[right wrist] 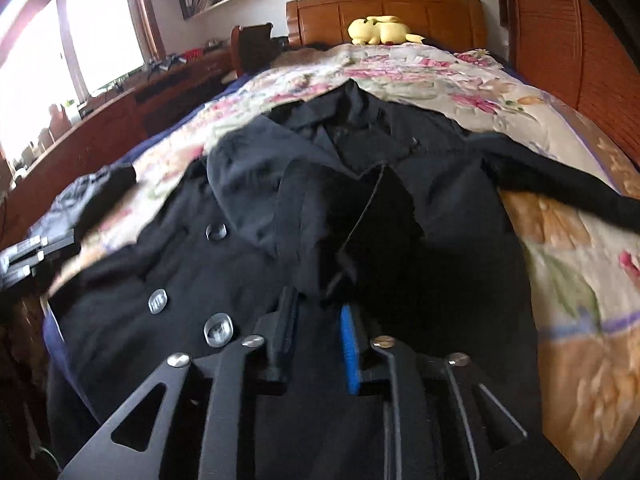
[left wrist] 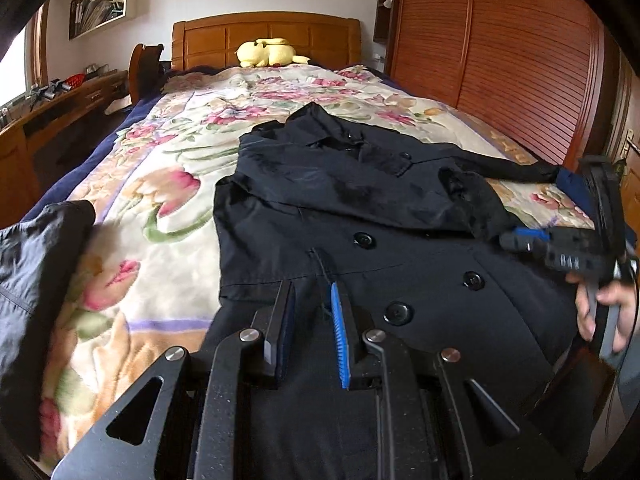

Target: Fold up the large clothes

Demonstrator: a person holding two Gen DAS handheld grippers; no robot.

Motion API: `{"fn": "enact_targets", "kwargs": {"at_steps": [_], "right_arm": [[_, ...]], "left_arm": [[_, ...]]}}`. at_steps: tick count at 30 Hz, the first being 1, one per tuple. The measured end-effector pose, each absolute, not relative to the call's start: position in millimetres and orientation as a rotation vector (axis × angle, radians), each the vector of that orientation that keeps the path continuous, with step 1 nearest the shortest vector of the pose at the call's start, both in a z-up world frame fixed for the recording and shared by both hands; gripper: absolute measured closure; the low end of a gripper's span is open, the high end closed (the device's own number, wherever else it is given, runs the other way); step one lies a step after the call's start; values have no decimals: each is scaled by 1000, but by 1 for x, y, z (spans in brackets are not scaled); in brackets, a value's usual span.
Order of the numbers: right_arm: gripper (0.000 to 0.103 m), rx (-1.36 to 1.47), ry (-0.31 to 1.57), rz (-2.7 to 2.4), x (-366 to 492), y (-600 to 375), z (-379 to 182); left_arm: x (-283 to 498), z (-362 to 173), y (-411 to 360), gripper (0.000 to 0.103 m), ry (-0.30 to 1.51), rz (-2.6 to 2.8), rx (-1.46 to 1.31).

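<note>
Black fabric fills the middle of both views: a dark coat [left wrist: 360,216] lies front-up on the bed [left wrist: 168,216], its collar toward the wooden headboard [left wrist: 266,40] and its hem toward the cameras. Large dark buttons [left wrist: 363,240] run down its front. One sleeve is folded across the chest, and the other sleeve [left wrist: 508,166] stretches out to the side over the flowered blanket, toward the wardrobe [left wrist: 500,52]. The left gripper [left wrist: 314,300] hangs over the lower part of the coat; its fingers stand a little apart, with 1 blue pad facing inward, and I see no cloth pinched between them. The right gripper [right wrist: 318,308] is also above the coat, near the folded sleeve; its fingers stand a small way apart, and nothing is clearly held between them, though the picture is blurred there. In the left wrist view the right gripper [left wrist: 516,240] shows at the coat's edge, held by a hand [left wrist: 604,312]. A second dark garment [left wrist: 36,280] lies at the bed's left edge, apart from the coat. A yellow plush toy [left wrist: 268,53] rests by the headboard, and a wooden worktop [left wrist: 60,108] with small things stands along the window wall.
</note>
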State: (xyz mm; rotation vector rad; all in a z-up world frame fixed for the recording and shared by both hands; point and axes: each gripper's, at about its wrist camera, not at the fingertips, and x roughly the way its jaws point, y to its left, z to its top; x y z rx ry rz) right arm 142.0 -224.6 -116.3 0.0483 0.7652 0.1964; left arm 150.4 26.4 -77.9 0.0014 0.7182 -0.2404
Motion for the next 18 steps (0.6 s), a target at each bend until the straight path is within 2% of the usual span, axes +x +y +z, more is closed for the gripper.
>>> {"fn": "enact_targets", "kwargs": {"at_steps": [1,6,18], "right_arm": [[61,30,773,185,141,-222,-120],[52,24,762,171,138,-227,-112],[50,81,612,89,80,-260,-67]], "left_arm": [[151,-78,24,84,716,-236,0],[150,-79,16,84,717,-251,-10],[136,-84,0,84,738,-280,32]]}}
